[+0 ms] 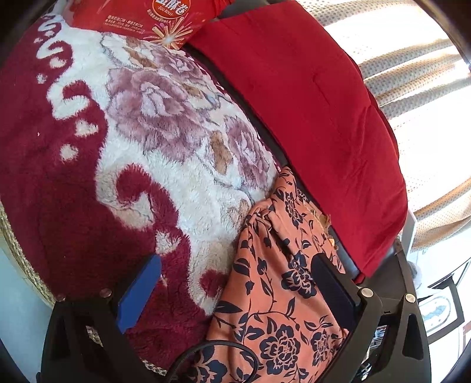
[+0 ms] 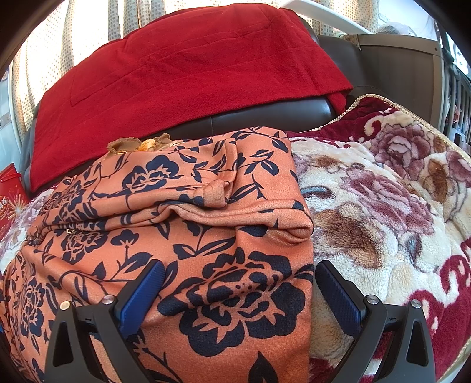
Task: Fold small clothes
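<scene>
An orange garment with dark blue flowers (image 2: pixel 188 212) lies partly folded on a fluffy red and cream floral blanket (image 2: pixel 382 212). It also shows in the left wrist view (image 1: pixel 276 294) at the lower right. My right gripper (image 2: pixel 238 282) is open, its jaws wide apart over the garment's near right edge, the right finger (image 2: pixel 338 294) over the blanket. My left gripper (image 1: pixel 235 282) is open, the left finger (image 1: pixel 141 291) over the blanket (image 1: pixel 117 147), the right finger (image 1: pixel 332 291) over the garment.
A plain red cloth (image 2: pixel 182 79) drapes over a dark leather sofa back (image 2: pixel 265 117) behind the garment. A red snack box (image 1: pixel 141 17) lies at the blanket's far end. Dotted curtains (image 1: pixel 412 88) hang behind. A small tan item (image 2: pixel 132 145) peeks out behind the garment.
</scene>
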A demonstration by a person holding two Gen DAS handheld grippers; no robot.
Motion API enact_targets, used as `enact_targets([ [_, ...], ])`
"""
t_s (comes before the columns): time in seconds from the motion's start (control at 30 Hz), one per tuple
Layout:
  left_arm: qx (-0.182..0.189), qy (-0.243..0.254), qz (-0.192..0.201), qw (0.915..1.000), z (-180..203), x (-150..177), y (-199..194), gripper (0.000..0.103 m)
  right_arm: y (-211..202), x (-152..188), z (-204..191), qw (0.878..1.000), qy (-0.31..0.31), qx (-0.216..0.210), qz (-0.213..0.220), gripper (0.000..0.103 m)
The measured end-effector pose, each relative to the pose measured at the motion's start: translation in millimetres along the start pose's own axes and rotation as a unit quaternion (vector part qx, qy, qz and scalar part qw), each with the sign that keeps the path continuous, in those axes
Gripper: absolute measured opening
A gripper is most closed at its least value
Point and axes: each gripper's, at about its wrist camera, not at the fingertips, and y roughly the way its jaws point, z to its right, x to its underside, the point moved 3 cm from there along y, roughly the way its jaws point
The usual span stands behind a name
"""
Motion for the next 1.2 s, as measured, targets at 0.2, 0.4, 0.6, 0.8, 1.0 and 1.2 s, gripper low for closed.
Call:
enact_targets([
  [0.2,-0.015,0.012,0.000,0.9998,1.5,1.3,-0.1,0.101,-0.6,0.0,0.2,1.000,0.000,0.000,0.000,0.103],
  [0.4,-0.024,0.018,-0.001,0.9996,2.1,1.8,0.2,0.101,-0.8,-0.3,0.8,1.000,0.000,-0.001,0.000,0.103],
  [0.6,-0.028,0.024,-0.002,0.9993,4.1,2.8,1.2,0.101,-0.8,-0.2,0.7,1.000,0.000,0.000,0.000,0.103],
  [0.8,-0.026,0.022,-0.002,0.9994,4.2,2.8,1.6,0.101,-0.6,-0.2,0.7,1.000,0.000,0.000,0.000,0.103],
  [1.0,-0.021,0.017,-0.003,0.9996,2.8,1.9,1.4,0.101,-0.7,-0.3,0.8,1.000,0.000,0.000,0.000,0.103],
  [1.2,-0.016,0.007,-0.003,0.9998,0.0,1.7,-0.1,0.101,-0.6,-0.5,1.0,1.000,0.000,0.000,0.000,0.103],
])
